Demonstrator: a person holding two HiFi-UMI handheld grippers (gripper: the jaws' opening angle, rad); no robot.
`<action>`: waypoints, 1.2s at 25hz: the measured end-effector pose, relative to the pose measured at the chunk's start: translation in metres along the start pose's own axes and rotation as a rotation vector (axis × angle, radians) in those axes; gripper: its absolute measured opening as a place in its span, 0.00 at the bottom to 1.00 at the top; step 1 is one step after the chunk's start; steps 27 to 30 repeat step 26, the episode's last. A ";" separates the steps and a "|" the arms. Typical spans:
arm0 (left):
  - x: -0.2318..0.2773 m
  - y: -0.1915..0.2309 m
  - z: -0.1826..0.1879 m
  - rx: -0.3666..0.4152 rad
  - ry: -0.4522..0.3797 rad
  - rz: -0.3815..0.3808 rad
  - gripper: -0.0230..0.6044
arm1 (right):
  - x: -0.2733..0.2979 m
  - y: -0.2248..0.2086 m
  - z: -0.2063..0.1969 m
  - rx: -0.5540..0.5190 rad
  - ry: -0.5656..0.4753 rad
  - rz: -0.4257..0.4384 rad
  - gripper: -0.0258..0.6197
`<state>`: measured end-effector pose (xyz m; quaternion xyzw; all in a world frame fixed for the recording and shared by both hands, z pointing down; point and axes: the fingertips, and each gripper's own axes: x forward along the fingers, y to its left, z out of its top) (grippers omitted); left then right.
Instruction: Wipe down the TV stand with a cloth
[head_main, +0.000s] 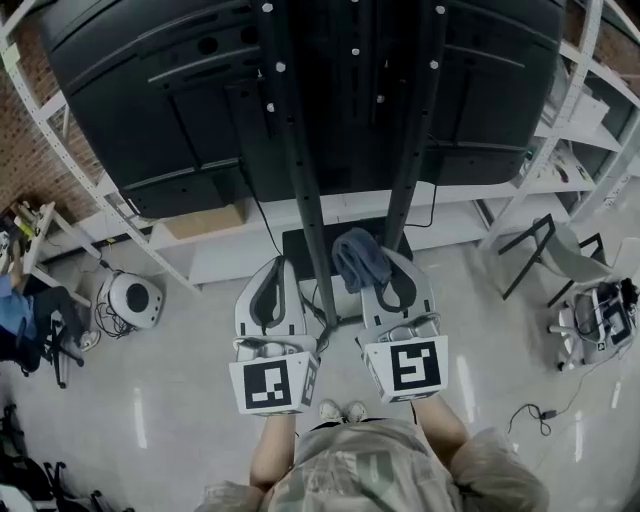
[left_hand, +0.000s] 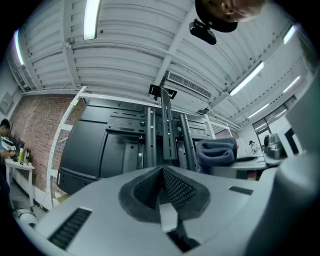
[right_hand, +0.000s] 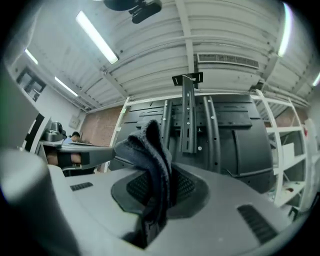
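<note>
The TV stand's black uprights (head_main: 300, 150) carry a big black TV seen from behind (head_main: 150, 90), and they rise from a dark base plate (head_main: 300, 245) on the floor. My right gripper (head_main: 385, 272) is shut on a blue-grey cloth (head_main: 360, 258), held right in front of the uprights. In the right gripper view the cloth (right_hand: 150, 155) stands up out of the closed jaws of my right gripper (right_hand: 160, 187), with the uprights (right_hand: 187, 120) behind it. My left gripper (head_main: 275, 268) (left_hand: 161, 174) is shut and empty beside it. The left gripper view shows the cloth (left_hand: 216, 150) to the right.
White shelving (head_main: 580, 120) runs behind and beside the TV. A cardboard box (head_main: 205, 220) lies on its low shelf. A round white device (head_main: 135, 298) sits on the floor at left, a folding chair (head_main: 550, 250) at right. Cables trail across the floor.
</note>
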<state>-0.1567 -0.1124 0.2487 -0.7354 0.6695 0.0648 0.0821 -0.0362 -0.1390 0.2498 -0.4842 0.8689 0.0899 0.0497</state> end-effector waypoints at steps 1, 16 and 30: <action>-0.004 -0.003 0.001 0.003 -0.003 -0.003 0.06 | -0.006 -0.001 -0.004 0.007 0.010 0.001 0.13; -0.010 -0.009 0.019 0.017 -0.049 0.000 0.06 | -0.025 -0.012 0.011 -0.033 -0.027 -0.028 0.13; -0.002 -0.017 0.013 0.010 -0.029 -0.017 0.06 | -0.023 -0.012 0.003 -0.037 -0.007 -0.007 0.13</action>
